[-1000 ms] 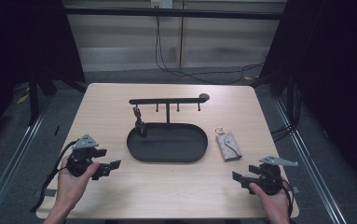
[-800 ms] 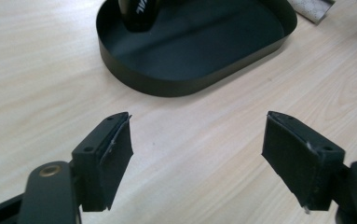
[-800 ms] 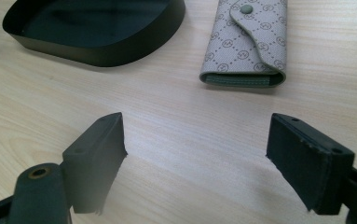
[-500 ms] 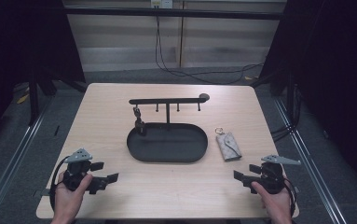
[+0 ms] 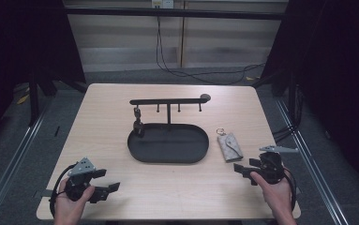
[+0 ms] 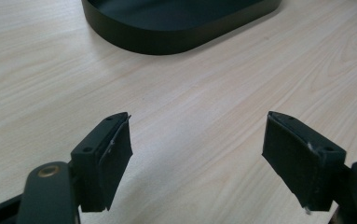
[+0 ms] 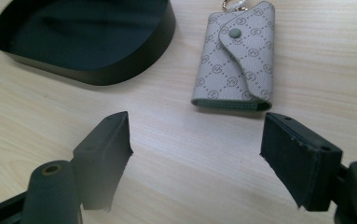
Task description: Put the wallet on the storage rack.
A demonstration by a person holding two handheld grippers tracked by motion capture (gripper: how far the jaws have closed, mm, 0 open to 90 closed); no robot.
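My right claw (image 7: 197, 158) has just been closing but gapes empty, near the key pouch (image 7: 236, 58). My left claw (image 6: 197, 158) gapes empty over the desk (image 5: 111, 140), near the tray (image 6: 176, 28).

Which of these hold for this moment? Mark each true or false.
1. The key pouch lies inside the tray. False: it lies on the table, beside the tray.
2. The right gripper holds nothing. True.
3. The pouch's flap is snapped shut. True.
4. The left gripper grips the tray's rim. False: its jaws stand open over bare table.
5. A bar with pegs stands at the tray's far side. True.
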